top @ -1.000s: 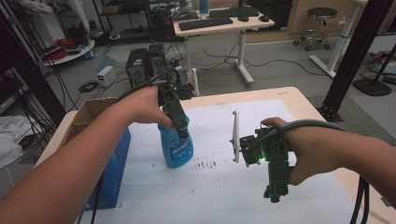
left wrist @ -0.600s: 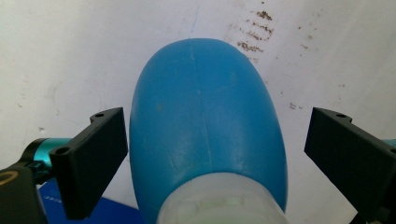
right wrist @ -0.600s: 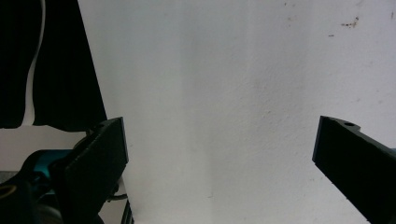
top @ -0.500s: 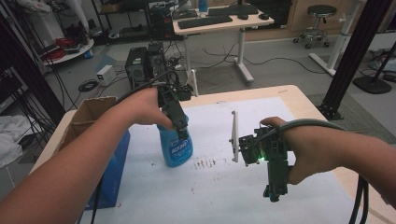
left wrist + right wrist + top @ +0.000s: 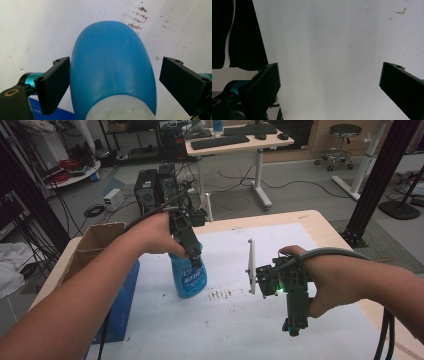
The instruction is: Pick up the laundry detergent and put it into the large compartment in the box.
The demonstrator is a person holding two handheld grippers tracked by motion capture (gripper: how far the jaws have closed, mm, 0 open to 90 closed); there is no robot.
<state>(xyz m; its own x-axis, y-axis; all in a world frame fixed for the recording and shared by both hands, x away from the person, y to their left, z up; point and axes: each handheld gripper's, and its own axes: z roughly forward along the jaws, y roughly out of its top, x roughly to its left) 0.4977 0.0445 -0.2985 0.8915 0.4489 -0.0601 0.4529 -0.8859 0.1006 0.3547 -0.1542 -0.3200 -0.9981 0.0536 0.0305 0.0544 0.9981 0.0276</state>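
Observation:
A blue spray bottle [image 5: 188, 276] stands upright on the white sheet [image 5: 240, 330] at centre left. My left gripper [image 5: 194, 256] comes down over it from above. In the left gripper view the bottle's blue body [image 5: 112, 65] sits between the jaws of that gripper [image 5: 112, 82], which is open. One jaw rests against the bottle's side and the other stands apart from it. My right gripper [image 5: 295, 326] hangs low over the sheet at the right and points back toward the person. Its jaws in the right gripper view [image 5: 329, 85] are wide open with bare sheet between them.
A cardboard box [image 5: 95, 245] with a blue side stands at the table's left edge. Dark smudges [image 5: 220, 295] mark the sheet just right of the bottle. Behind the table are computer towers [image 5: 155, 190], cables and a desk [image 5: 235, 142].

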